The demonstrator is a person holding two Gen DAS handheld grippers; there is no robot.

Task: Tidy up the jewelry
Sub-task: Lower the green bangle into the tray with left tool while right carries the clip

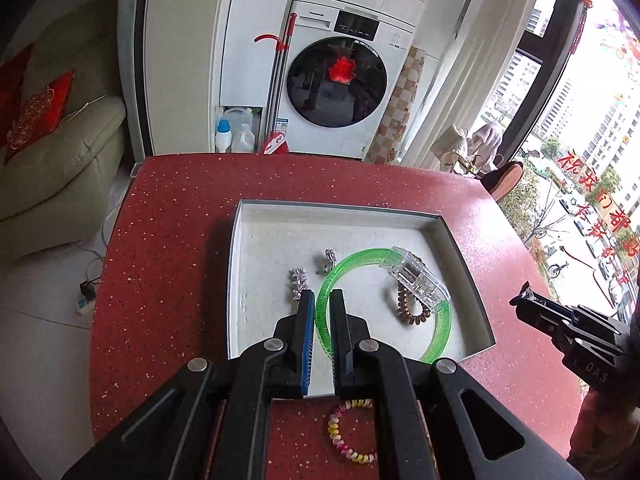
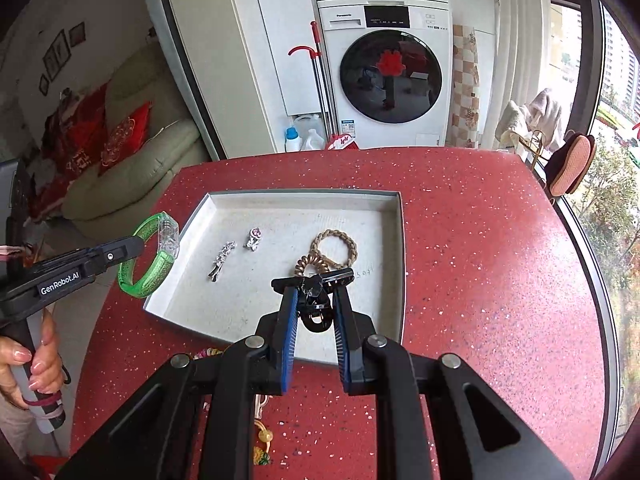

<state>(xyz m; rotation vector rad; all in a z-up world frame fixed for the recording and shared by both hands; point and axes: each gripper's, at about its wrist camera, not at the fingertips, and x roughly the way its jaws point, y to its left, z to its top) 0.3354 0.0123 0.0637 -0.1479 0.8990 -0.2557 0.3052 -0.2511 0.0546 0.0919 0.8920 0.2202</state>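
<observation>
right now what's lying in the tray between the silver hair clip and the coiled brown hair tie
A small silver brooch with a pink stone, lying on the tray floor; the right wrist view shows it clearly.

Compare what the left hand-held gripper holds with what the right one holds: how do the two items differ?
The left hand-held gripper is shut on a green bangle; the right hand-held gripper is shut on a black hair clip. The bangle is a large translucent ring with a clear clasp; the clip is small, dark and opaque. The bangle is pinched by its rim and sticks out well beyond the fingers; the clip sits mostly between the fingers. Both are held above the white tray.
</observation>
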